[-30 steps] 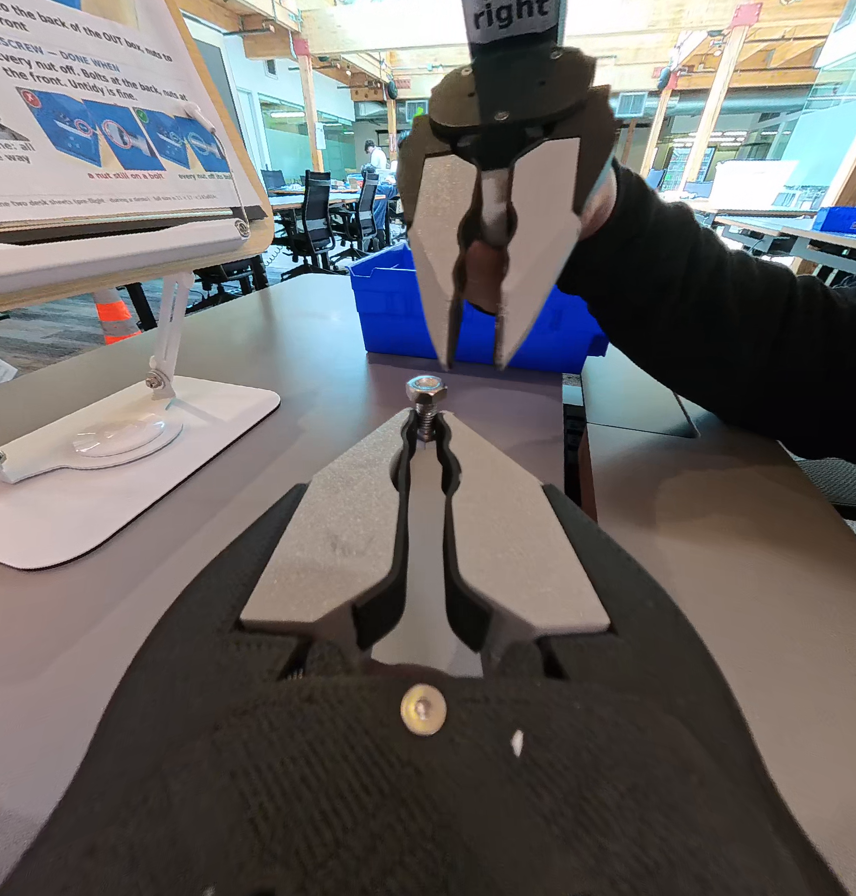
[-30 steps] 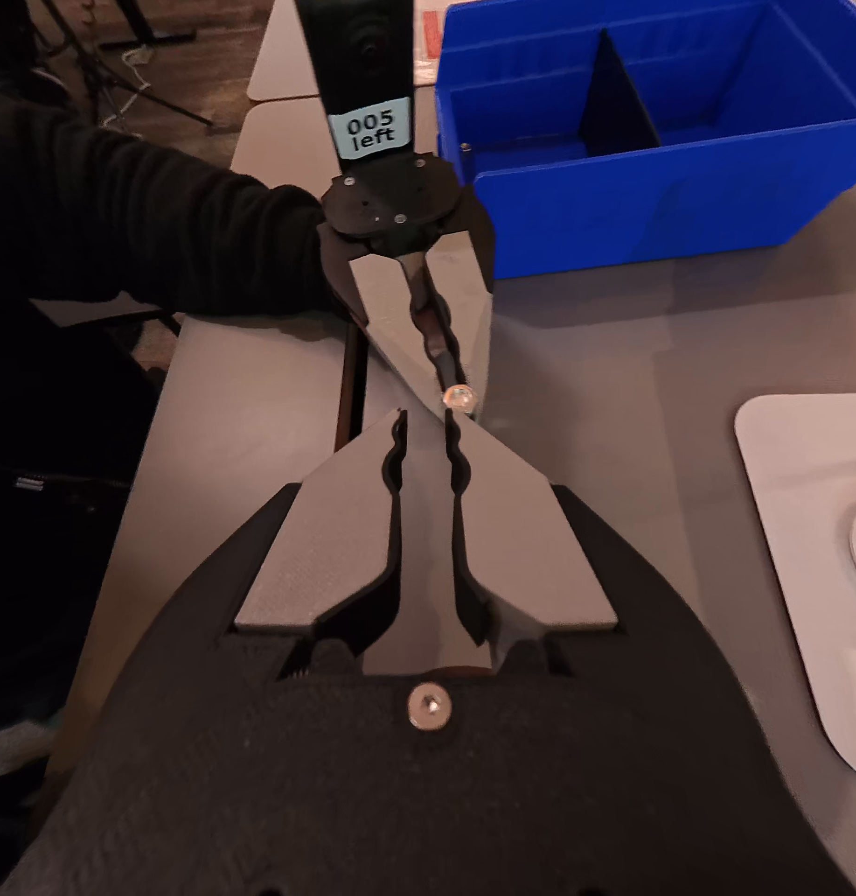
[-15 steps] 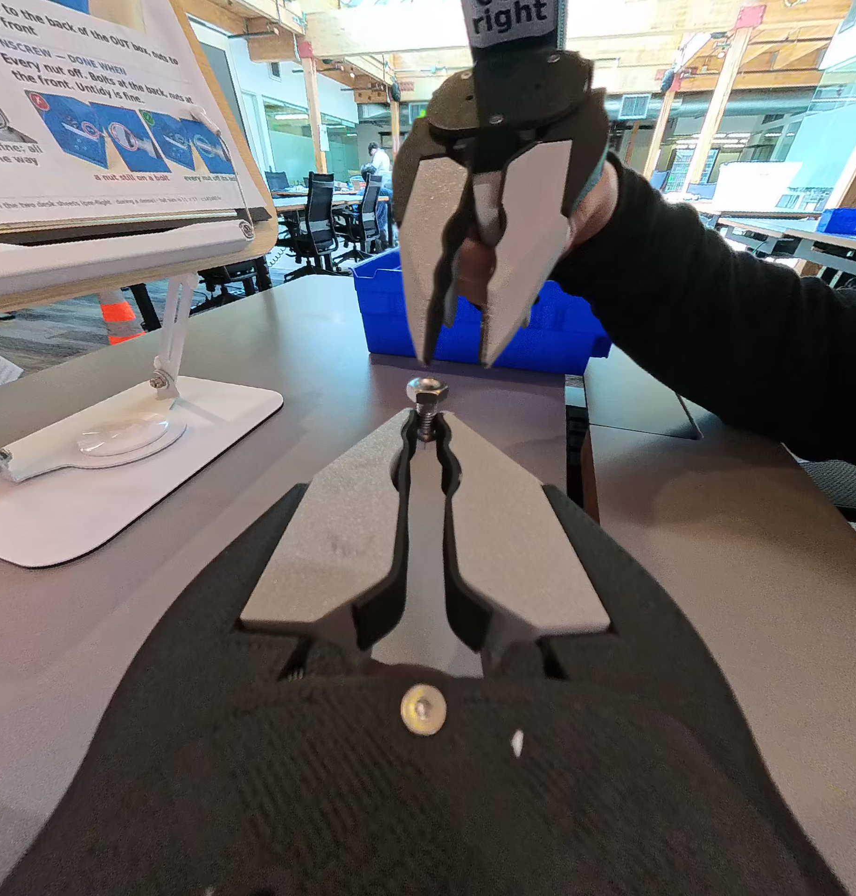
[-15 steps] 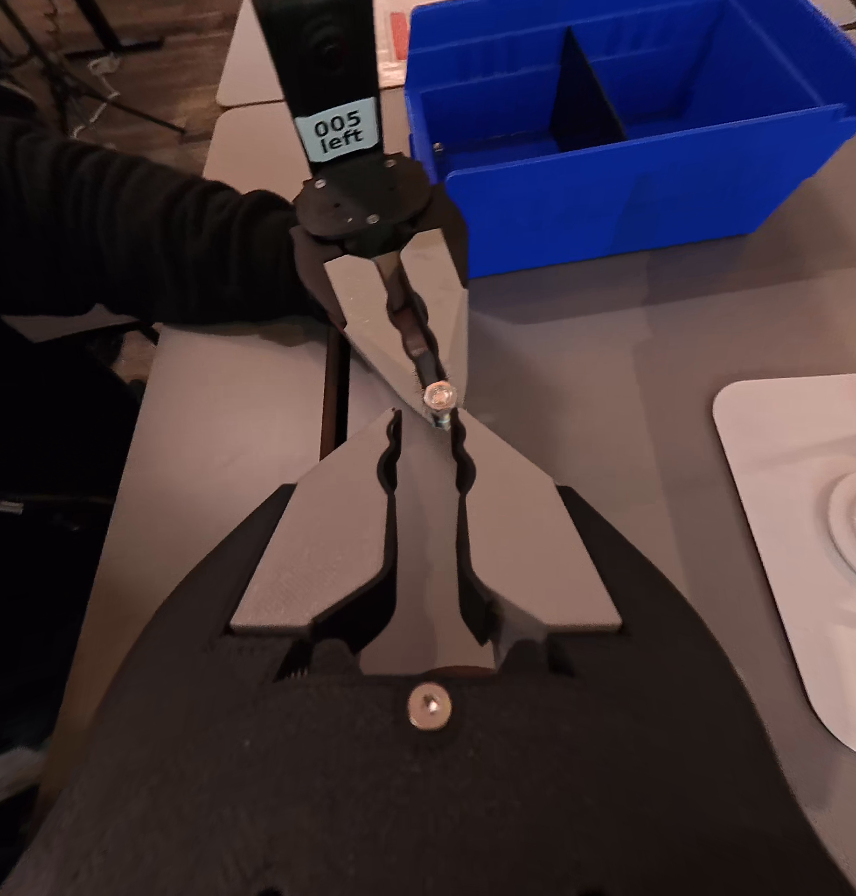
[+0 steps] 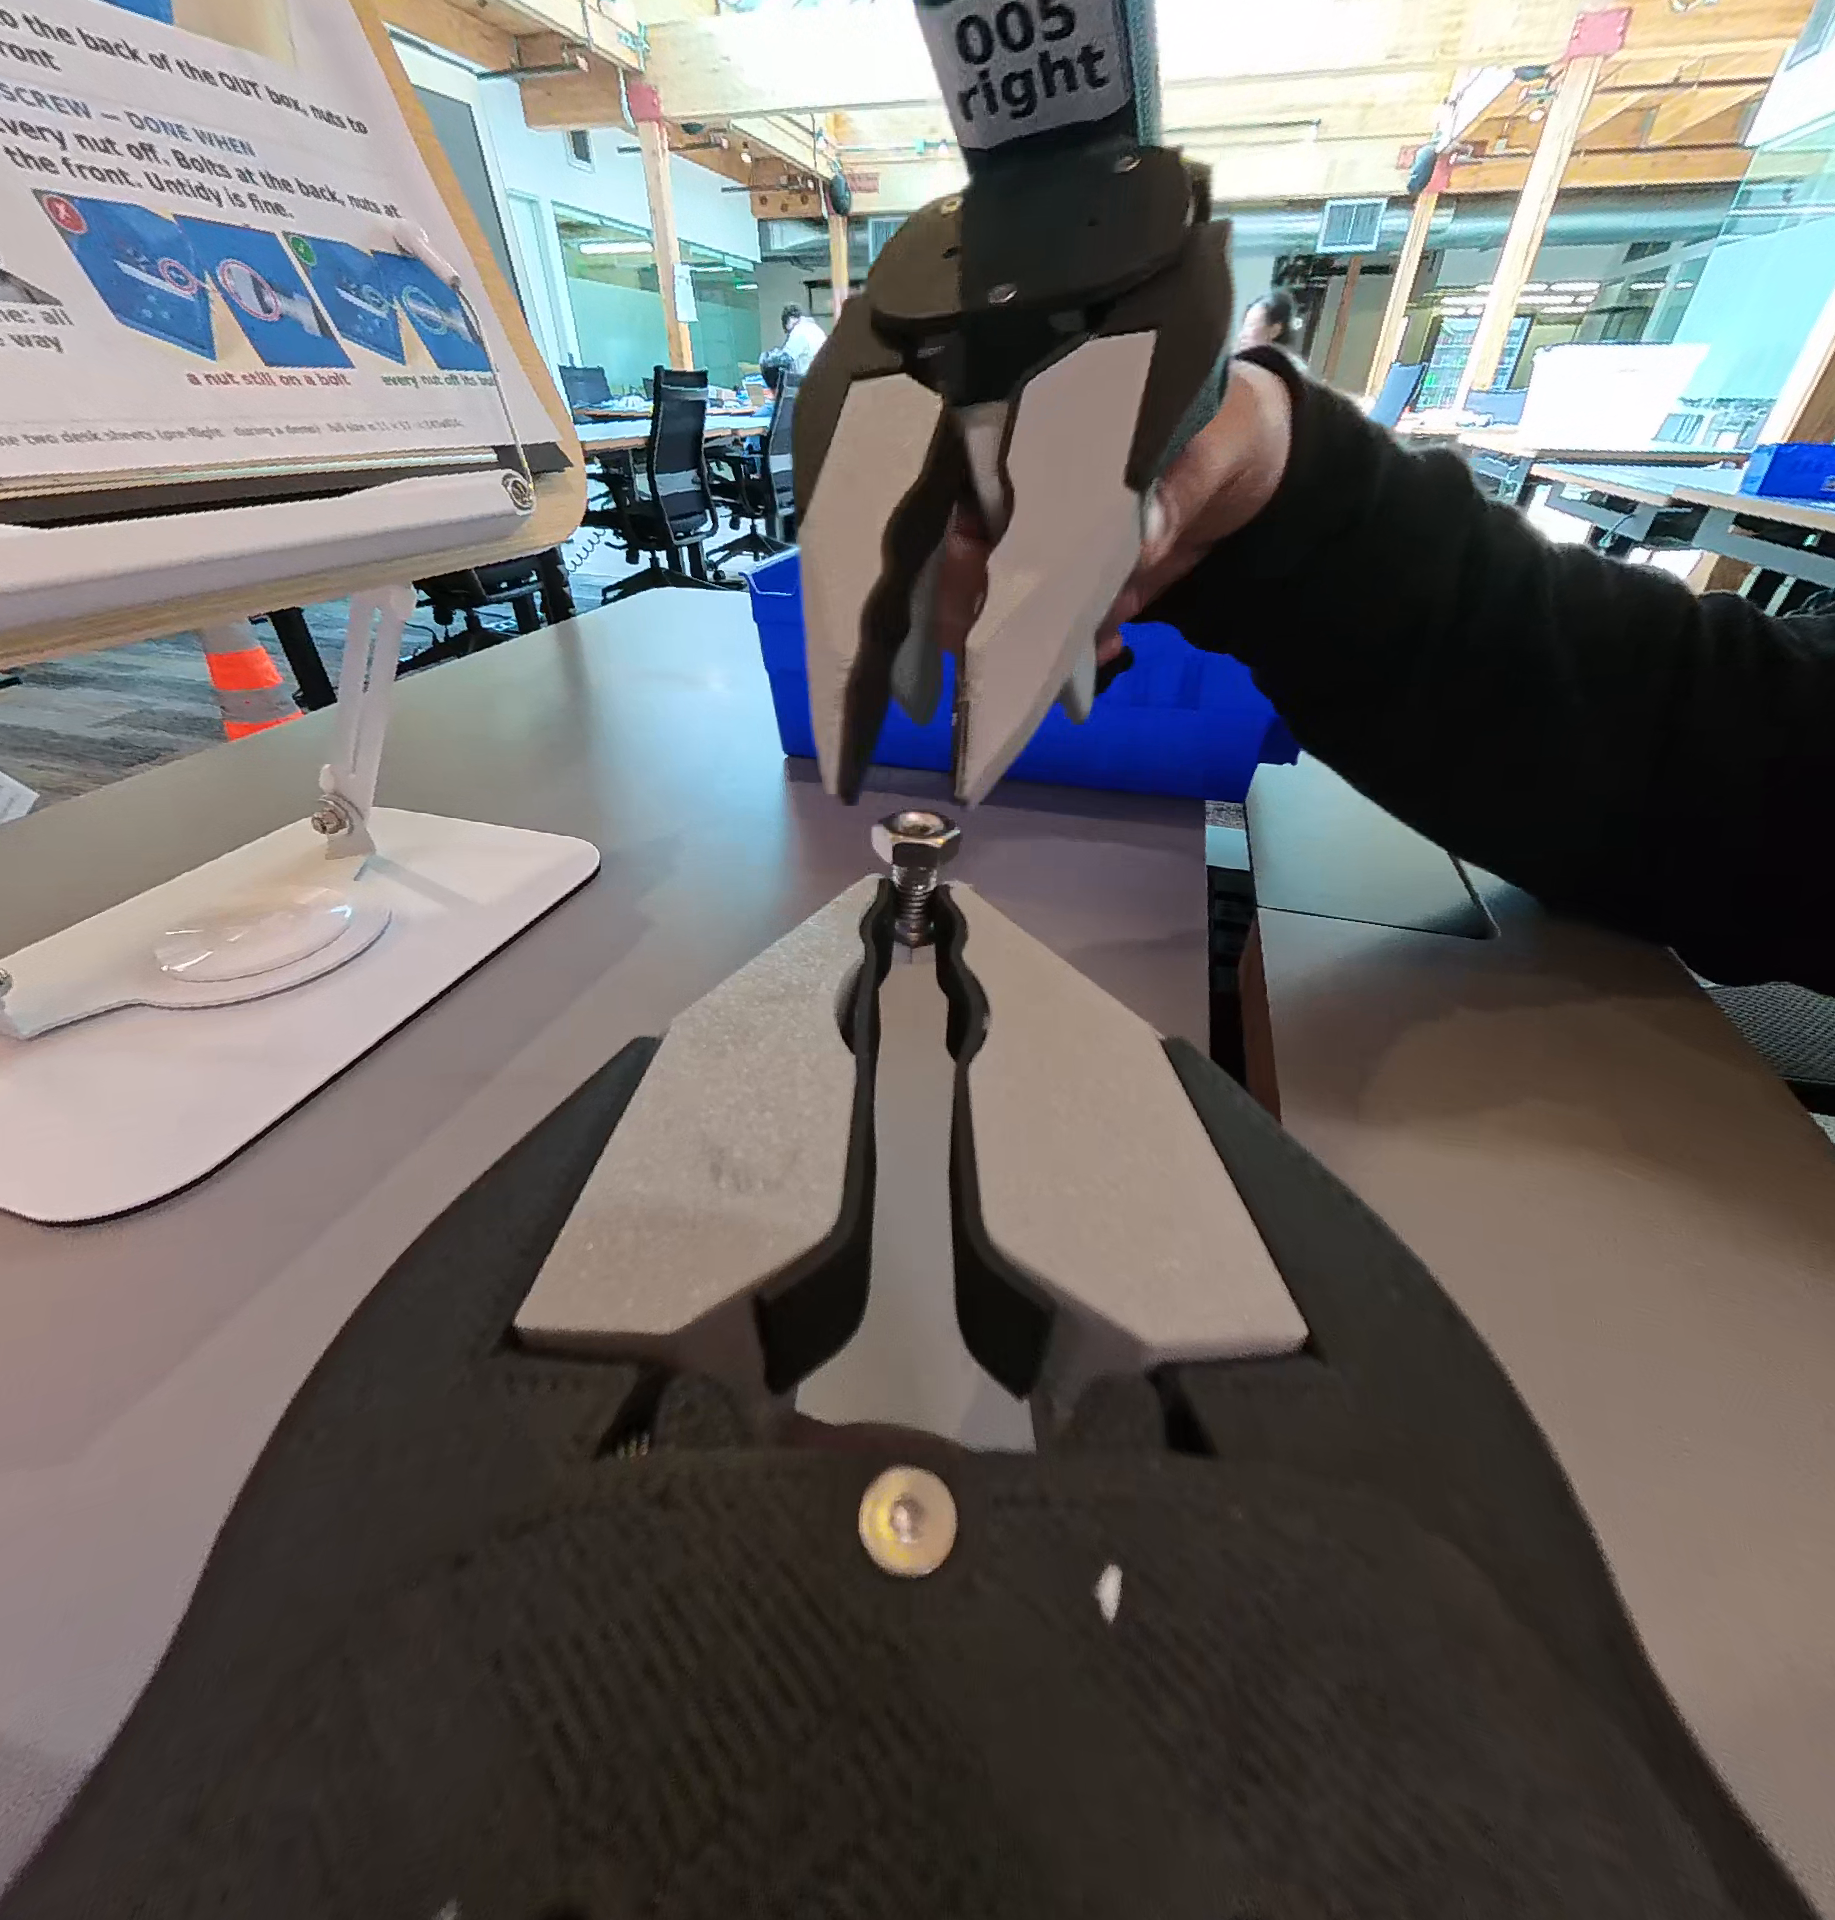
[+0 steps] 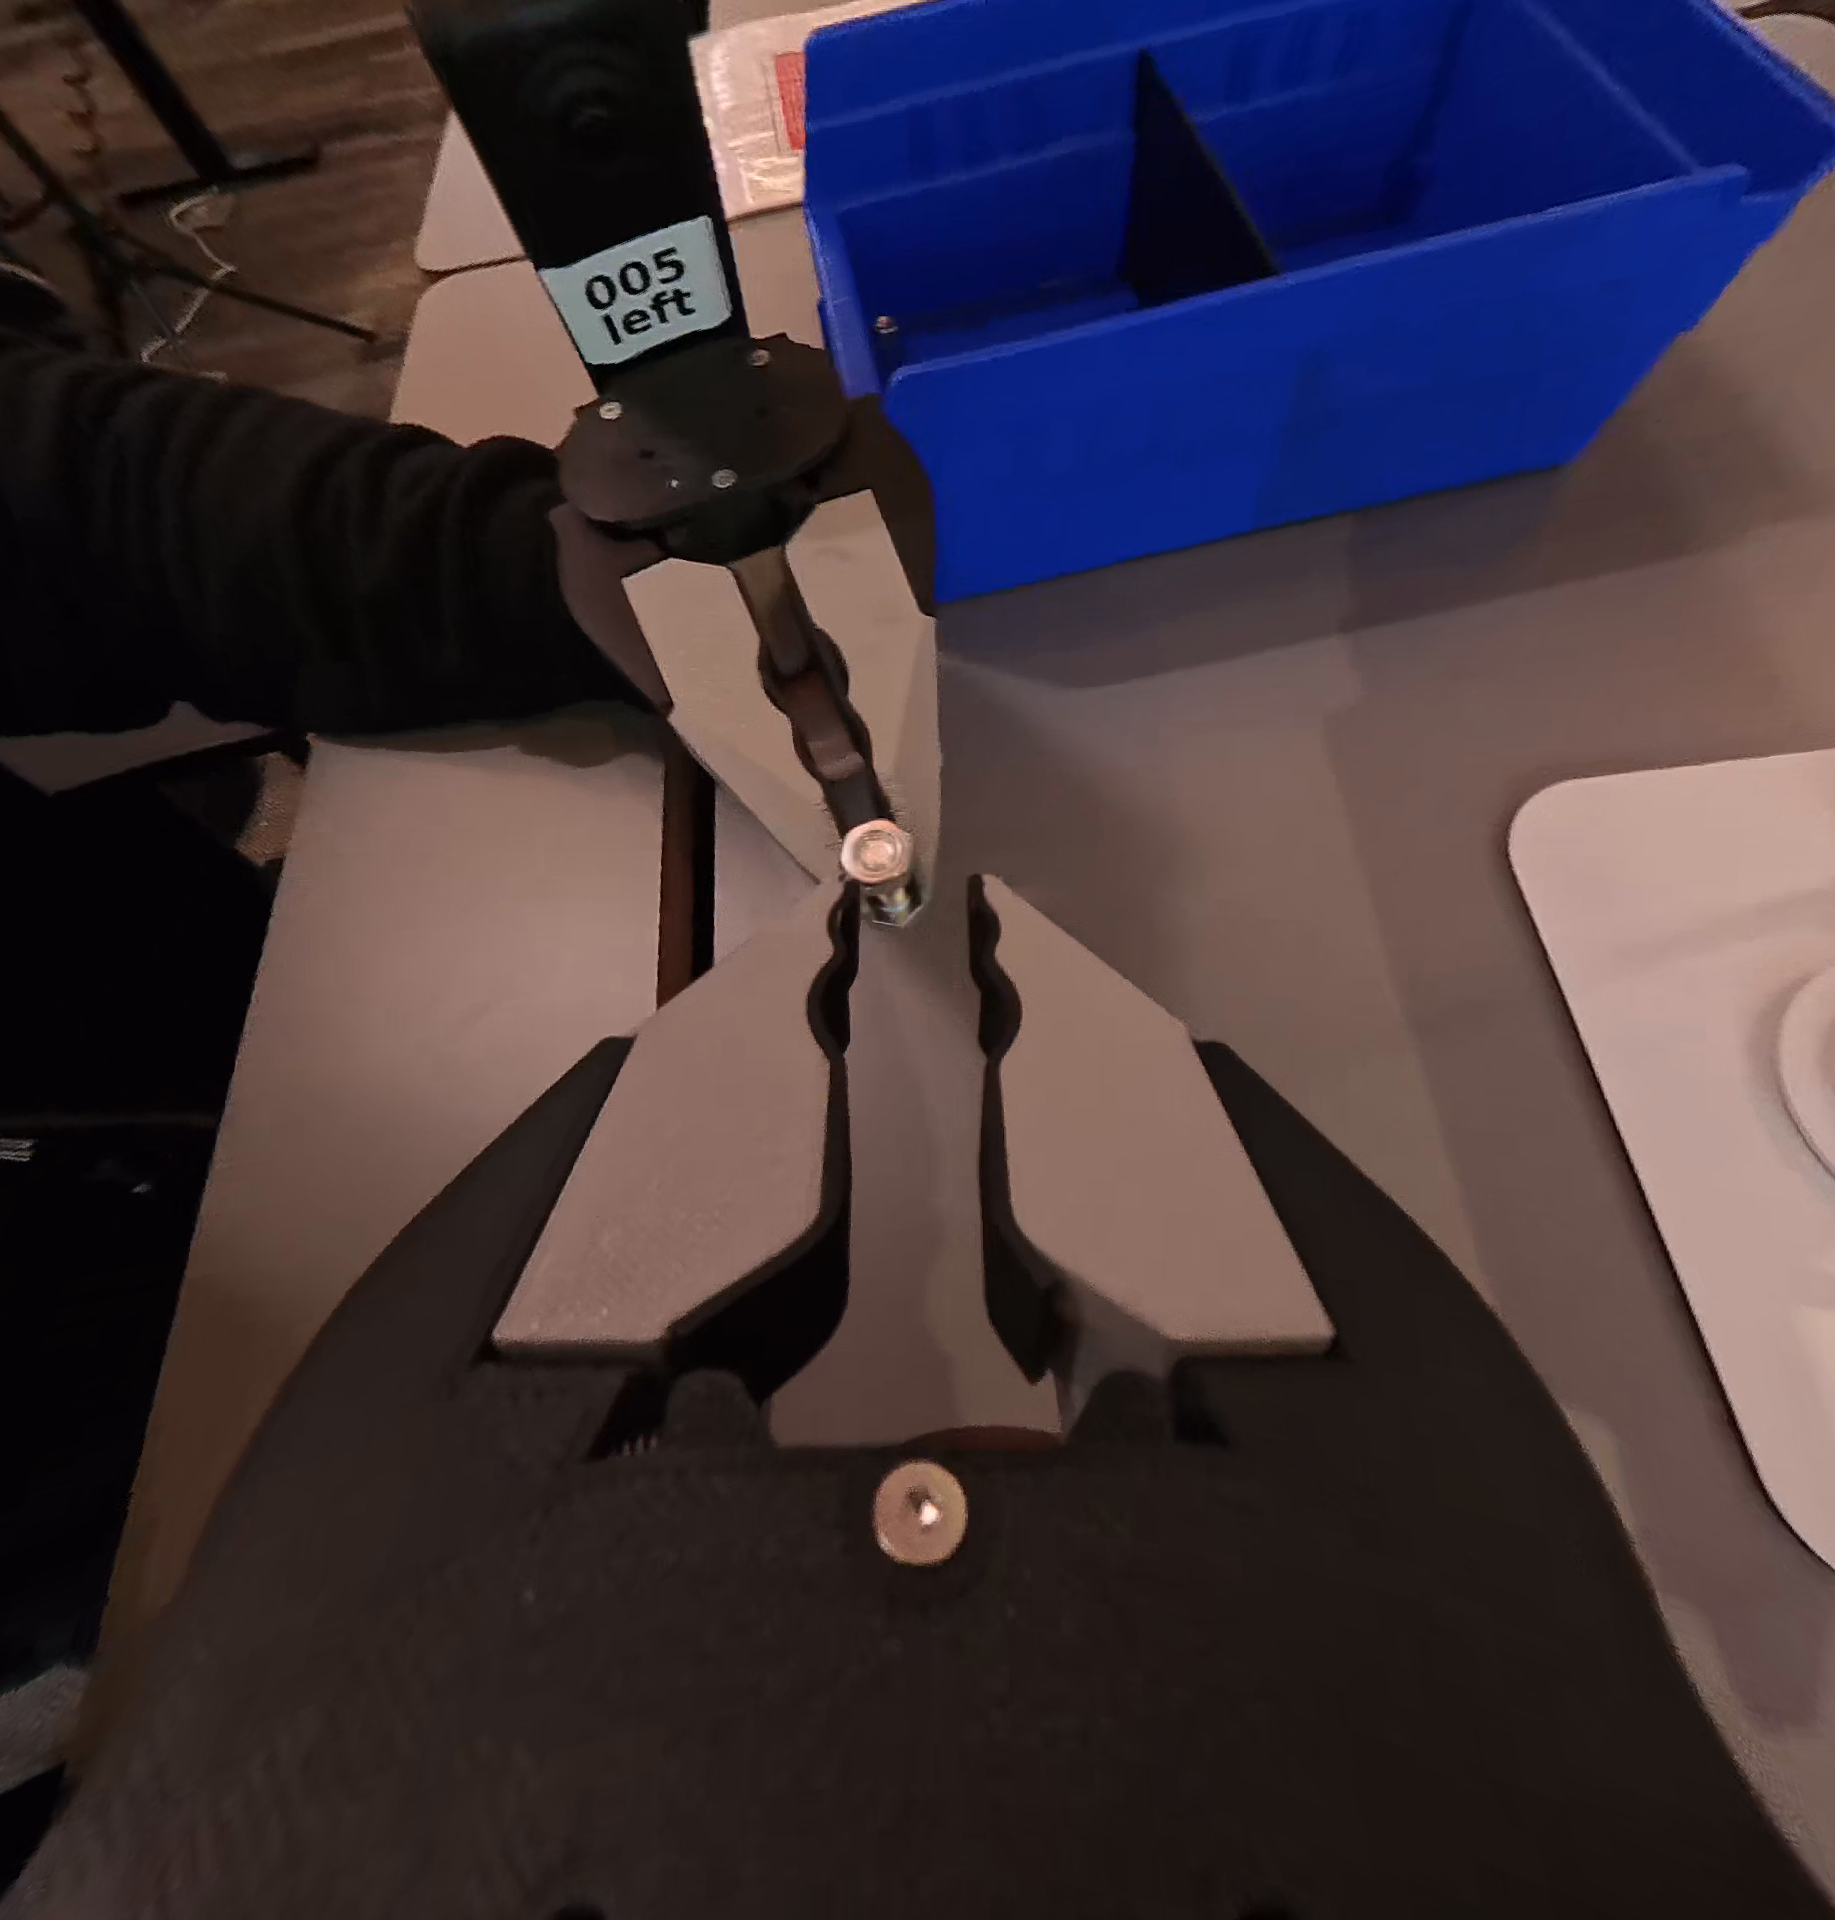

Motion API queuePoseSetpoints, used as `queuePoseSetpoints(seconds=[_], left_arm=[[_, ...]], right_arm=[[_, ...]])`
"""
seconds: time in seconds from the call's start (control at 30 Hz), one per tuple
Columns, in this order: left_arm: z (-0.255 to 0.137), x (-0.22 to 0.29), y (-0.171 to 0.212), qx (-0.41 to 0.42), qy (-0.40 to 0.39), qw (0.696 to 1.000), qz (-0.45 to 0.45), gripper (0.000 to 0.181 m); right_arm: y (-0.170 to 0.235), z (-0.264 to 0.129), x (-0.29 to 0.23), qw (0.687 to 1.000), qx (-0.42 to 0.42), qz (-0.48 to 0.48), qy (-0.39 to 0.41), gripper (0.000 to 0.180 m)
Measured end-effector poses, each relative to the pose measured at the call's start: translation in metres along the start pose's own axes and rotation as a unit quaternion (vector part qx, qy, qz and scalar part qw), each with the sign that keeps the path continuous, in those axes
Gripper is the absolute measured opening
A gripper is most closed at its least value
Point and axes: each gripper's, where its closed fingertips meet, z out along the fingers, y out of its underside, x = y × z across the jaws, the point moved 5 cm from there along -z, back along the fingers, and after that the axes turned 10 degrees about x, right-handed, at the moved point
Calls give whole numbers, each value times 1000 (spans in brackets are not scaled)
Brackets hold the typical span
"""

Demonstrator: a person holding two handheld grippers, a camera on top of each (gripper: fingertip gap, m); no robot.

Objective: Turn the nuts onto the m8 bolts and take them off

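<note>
My left gripper (image 5: 911,914) is shut on the threaded shank of an upright bolt (image 5: 909,902), held above the grey table (image 5: 684,748). A silver hex nut (image 5: 915,834) sits on the bolt's top end. My right gripper (image 5: 902,795) points down just above the nut, jaws a little apart and empty. In the right wrist view the right gripper (image 6: 908,896) is open, and the nut (image 6: 875,854) lies just beyond its left fingertip (image 6: 838,914). The left gripper (image 6: 880,831) reaches in from the far side.
A blue bin (image 6: 1256,447) with a black divider (image 6: 1193,229) stands behind the grippers; it also shows in the left wrist view (image 5: 1152,727). A white document stand (image 5: 269,987) holding an instruction sheet is at the left. A seam (image 5: 1230,935) runs between two tabletops. My two grippers' fingertips are within a few centimetres of each other.
The right gripper has drifted left and turned a little above the nut, and its jaws stand slightly wider. The left gripper and the bolt have stayed put.
</note>
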Motion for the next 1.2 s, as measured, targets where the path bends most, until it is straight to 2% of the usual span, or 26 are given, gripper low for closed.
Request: queuePoseSetpoints(seconds=[0.13,0.2,0.27,0.33,0.43,0.57,0.6,0.67,0.8,0.87,0.97,1.07,1.1,1.2], left_arm=[[0,1,0,-1,0,1000,3,5],[0,-1,0,0,-6,1000,4,5],[-1,-2,-1,2,-6,1000,-1,5],[0,-2,0,1,-4,1000,-1,5],[0,0,0,-2,-2,1000,1,5],[0,-1,0,-1,-5,1000,2,5],[-1,-2,0,0,-10,1000,2,5],[-1,-3,-1,2,-7,1000,-2,5],[0,0,0,-1,-2,1000,1,5],[0,0,0,-2,1,1000,0,5],[0,-1,0,-1,-3,1000,-1,5],[-1,-2,0,1,-6,1000,-2,5],[-1,-2,0,0,-5,1000,-3,5],[1,0,1,-3,0,1000,-1,5]], right_arm=[[0,4,-12,999,2,-3,-44,23],[3,-2,-22,997,-12,-5,-79,8],[4,-6,-31,994,-17,4,-111,12],[1,-6,-17,999,-9,-13,-51,23],[-2,-2,-7,1000,3,4,-19,24],[4,3,-15,999,-12,2,-53,19],[5,1,-23,996,-15,-3,-84,0],[1,-4,-32,993,-4,-7,-115,0],[-6,-8,-5,1000,18,8,-11,18],[-2,-5,3,1000,13,18,8,24],[3,2,-4,1000,-2,19,-21,24],[6,0,-31,992,-15,13,-124,2],[4,-2,-34,991,-9,8,-131,3],[-3,-4,-14,999,15,12,-51,20]])
